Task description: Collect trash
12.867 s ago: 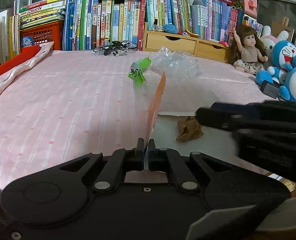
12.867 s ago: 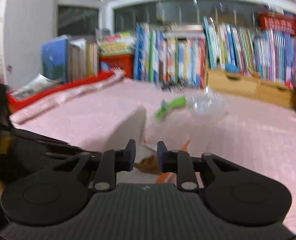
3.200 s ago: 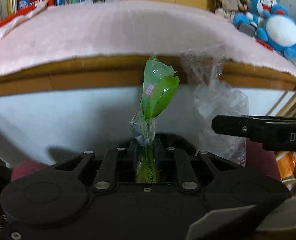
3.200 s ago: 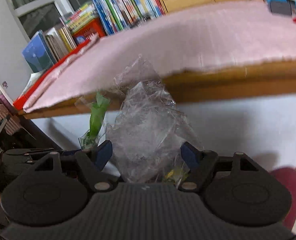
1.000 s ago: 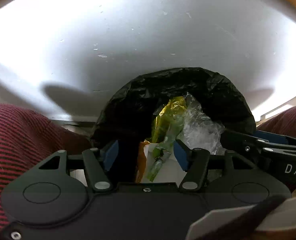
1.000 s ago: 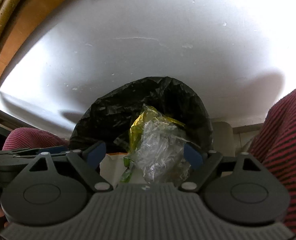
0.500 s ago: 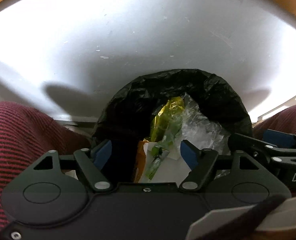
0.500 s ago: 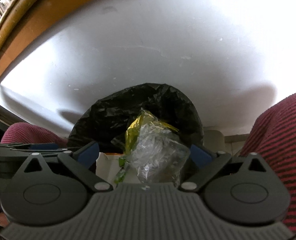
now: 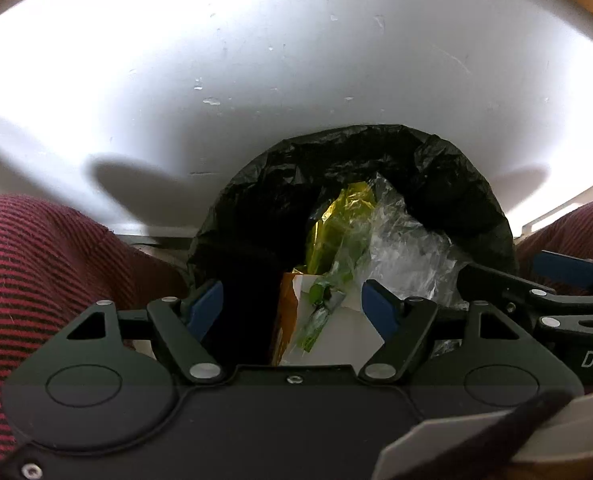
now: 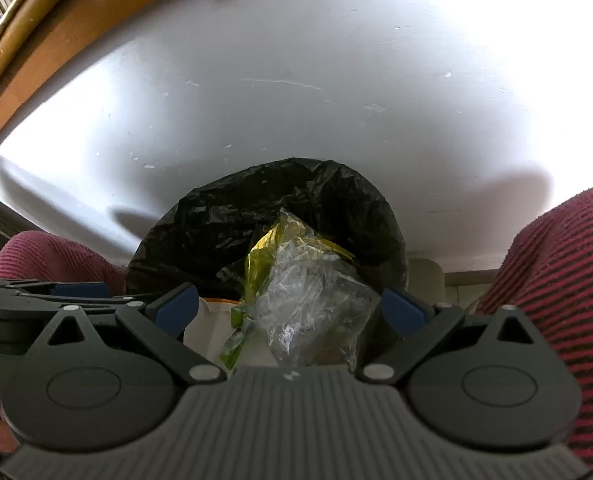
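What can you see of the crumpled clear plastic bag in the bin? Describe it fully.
The crumpled clear plastic bag is thin, glossy, see-through film, heavily creased. It lies on top of the pile inside the black bin liner, leaning against a yellow foil wrapper and a green wrapper. Neither the open right gripper nor the open left gripper grips it.

Both wrist cameras look steeply down, close above the black-lined round trash bin [image 9: 436, 168] [image 10: 216, 216] at six o'clock; both share it and the white panel [image 9: 256, 60] [image 10: 336, 80] at twelve.
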Motion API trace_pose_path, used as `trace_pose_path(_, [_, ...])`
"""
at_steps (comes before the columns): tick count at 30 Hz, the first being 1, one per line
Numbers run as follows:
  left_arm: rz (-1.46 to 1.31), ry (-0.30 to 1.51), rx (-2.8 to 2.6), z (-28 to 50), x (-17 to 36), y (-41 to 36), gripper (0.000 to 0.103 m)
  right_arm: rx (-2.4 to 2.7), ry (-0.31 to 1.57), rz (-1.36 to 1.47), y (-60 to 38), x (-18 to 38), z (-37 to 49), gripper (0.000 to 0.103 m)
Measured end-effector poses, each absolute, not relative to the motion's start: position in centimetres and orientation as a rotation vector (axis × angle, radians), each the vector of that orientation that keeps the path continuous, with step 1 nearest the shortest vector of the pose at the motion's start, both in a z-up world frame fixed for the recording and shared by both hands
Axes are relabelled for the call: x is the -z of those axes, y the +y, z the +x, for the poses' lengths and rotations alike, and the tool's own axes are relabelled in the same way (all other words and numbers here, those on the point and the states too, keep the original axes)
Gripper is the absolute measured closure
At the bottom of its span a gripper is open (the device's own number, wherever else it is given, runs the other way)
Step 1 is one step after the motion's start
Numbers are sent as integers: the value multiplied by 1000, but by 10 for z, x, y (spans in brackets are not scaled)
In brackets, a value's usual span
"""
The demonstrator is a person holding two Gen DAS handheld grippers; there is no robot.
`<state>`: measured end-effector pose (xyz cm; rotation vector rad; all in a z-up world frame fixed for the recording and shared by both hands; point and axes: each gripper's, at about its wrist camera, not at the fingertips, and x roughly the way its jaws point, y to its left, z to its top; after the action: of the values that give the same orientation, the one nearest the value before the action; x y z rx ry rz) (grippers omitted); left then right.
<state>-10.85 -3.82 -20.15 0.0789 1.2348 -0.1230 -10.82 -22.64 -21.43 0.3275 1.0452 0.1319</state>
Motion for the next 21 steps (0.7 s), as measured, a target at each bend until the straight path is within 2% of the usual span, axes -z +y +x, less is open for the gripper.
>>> trace_pose_path(21, [73, 1243, 121, -109, 205, -36, 25, -129, 1053, 335, -226, 216, -108, 1])
